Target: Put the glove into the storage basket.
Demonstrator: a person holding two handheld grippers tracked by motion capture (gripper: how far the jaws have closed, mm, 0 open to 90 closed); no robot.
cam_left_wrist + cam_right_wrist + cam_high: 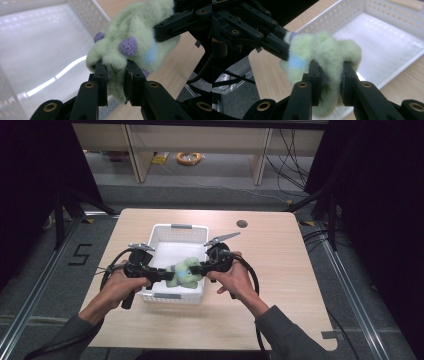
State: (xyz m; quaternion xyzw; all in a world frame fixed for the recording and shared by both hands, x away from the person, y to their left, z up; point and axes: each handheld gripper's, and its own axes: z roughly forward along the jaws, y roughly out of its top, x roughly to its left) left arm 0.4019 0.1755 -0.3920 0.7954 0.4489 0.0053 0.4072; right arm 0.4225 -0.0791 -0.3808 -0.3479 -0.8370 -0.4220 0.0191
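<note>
We work at a pale wooden table with rounded corners, standing on a grey floor with dark curtains at both sides and light shelving beyond its far edge. A white perforated basket sits at the middle of the table, slightly towards the left edge, its near wall close to our hands. Above the near half of that basket we hold a green plush toy between our two grippers, clear of the basket floor. The left gripper comes in from the left and its jaws are pinched on one end of the toy; in the left gripper view the fuzzy green fabric, with its purple bumps and a pale blue patch, bulges out between the black fingers. The right gripper comes in from the right and its jaws are clamped on the other end; in the right gripper view the fleece is squeezed between them, with the left gripper's jaws gripping the far side. A small dark round cap is set in the table near the far right corner.
</note>
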